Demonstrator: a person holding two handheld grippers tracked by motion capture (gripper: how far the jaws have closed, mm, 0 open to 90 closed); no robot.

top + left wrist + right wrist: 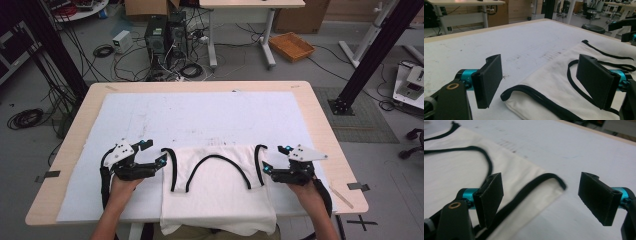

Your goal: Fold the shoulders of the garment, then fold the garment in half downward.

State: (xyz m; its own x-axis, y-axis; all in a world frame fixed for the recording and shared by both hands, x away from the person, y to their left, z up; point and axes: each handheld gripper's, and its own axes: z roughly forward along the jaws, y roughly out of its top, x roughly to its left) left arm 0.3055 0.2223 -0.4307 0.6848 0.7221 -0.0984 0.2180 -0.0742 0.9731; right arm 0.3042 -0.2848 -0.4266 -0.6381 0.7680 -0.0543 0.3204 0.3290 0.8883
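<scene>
black fingers point(490, 80), teal hubs – grey plates

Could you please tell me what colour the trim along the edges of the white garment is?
Black, on the trim edging the white garment; clearest in the high view.

White sheet point(200, 115) covers wooden table point(320, 125); computer towers point(165, 35), wicker tray point(291, 46) on floor.

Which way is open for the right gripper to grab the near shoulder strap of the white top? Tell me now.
Probably yes: the right gripper is open, and the strap lies flat on the white sheet between its jaws, nothing blocking.
</scene>
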